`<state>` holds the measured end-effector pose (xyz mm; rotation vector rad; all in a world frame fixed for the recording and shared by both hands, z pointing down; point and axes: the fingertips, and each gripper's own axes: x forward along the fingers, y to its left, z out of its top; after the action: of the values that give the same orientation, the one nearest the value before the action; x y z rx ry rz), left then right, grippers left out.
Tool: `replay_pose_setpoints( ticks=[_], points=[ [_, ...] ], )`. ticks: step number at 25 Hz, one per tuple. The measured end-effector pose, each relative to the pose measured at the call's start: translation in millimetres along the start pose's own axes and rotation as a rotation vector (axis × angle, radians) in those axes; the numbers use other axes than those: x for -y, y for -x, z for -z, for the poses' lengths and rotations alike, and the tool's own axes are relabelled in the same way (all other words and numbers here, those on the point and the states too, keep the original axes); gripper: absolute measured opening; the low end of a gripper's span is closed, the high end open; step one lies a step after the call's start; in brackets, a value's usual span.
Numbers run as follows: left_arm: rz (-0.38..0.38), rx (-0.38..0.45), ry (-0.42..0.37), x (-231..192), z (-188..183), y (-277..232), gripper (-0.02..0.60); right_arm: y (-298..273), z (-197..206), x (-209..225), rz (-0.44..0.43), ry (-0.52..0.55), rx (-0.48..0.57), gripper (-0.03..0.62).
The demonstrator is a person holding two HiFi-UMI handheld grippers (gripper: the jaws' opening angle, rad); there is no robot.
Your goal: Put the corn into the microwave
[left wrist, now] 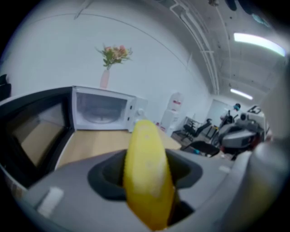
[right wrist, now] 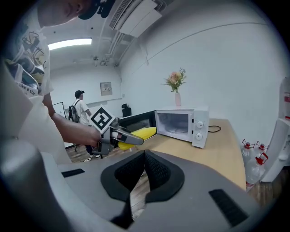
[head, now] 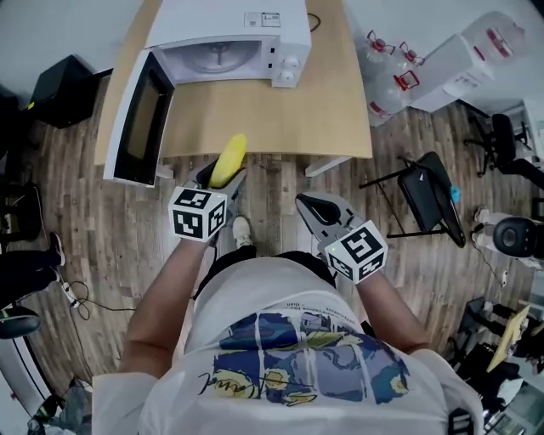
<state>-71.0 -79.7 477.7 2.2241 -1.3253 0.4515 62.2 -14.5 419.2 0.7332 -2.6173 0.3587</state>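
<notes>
Wooden table: one microwave, door open; one corn in left tongs.

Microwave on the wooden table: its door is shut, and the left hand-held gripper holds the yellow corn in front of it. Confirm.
The microwave on the wooden table has its door open, not shut; the head view shows it. The left hand-held gripper does hold the yellow corn in front of it.

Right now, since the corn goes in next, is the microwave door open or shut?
Open: the microwave door stands swung out, and the turntable inside shows.
</notes>
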Motion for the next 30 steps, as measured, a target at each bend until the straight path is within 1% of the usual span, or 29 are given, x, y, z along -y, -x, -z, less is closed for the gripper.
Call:
replay_pose_setpoints(
  ticks=[5,7,9,13,17,21,25,30],
  points=[
    [-0.047,-0.011,-0.071,-64,-22,-38,0.252,-35,-20,2,0.041,-0.03,0.0,0.01],
    [-0.075,-0.01,-0.089,-85,-32,-53,0.252,-40,-25,3,0.041,-0.049,-0.002,0.009],
    [-0.105,-0.004,-0.103,-105,-44,-70,0.252,-46,-27,8,0.036,-0.044,-0.015,0.01],
    [-0.156,-0.011,-0.134,-141,-63,-107,0.252,-59,-25,26,0.019,-0.033,-0.052,0.01],
    [-0.218,-0.039,-0.216,-172,-84,-142,0.252,-64,-30,49,-0.01,-0.02,-0.081,0.009],
    [-0.271,-0.081,-0.295,-201,-102,-186,0.252,-67,-36,86,-0.023,-0.013,-0.106,0.011],
    [-0.29,-0.131,-0.383,-226,-114,-225,0.252,-75,-42,116,-0.028,0.001,-0.131,0.01],
    [-0.275,-0.149,-0.481,-247,-133,-266,0.252,-81,-49,145,-0.016,0.018,-0.156,0.011]
  ],
)
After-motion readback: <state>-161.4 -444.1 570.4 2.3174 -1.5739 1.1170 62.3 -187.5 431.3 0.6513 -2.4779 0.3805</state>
